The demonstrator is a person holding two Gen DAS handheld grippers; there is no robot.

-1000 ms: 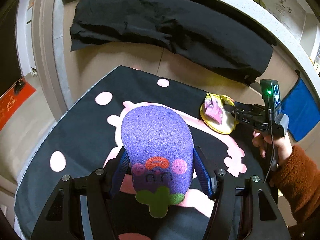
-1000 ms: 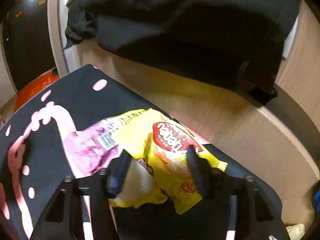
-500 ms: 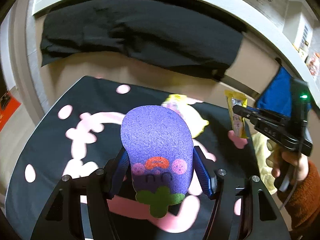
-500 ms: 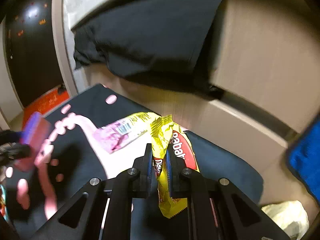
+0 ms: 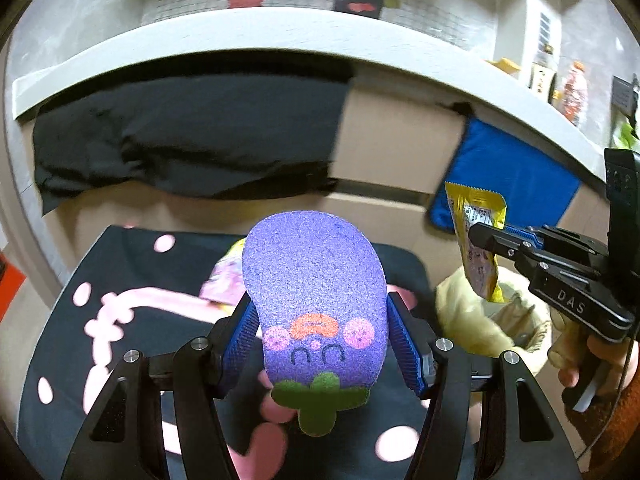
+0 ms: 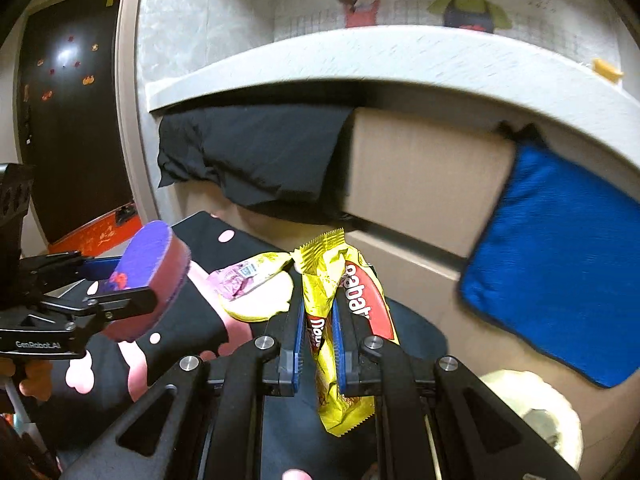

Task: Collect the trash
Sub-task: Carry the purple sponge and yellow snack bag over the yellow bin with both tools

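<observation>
Right tongs (image 6: 316, 344) are clenched on the yellow wafer wrapper (image 6: 340, 320), which I hold lifted over the pale trash bag (image 5: 496, 320) for dropping. Left tongs (image 5: 318, 332) grasp the purple sponge (image 5: 316, 288) above the dark mat (image 5: 80, 360), where another wrapper (image 6: 248, 280) lies.

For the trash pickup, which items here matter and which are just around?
Job:
yellow wrapper, pinched in right claw
pink wrapper on the mat
bin bag

Bystanders:
purple sponge in left claw
black cloth
blue cloth
</observation>
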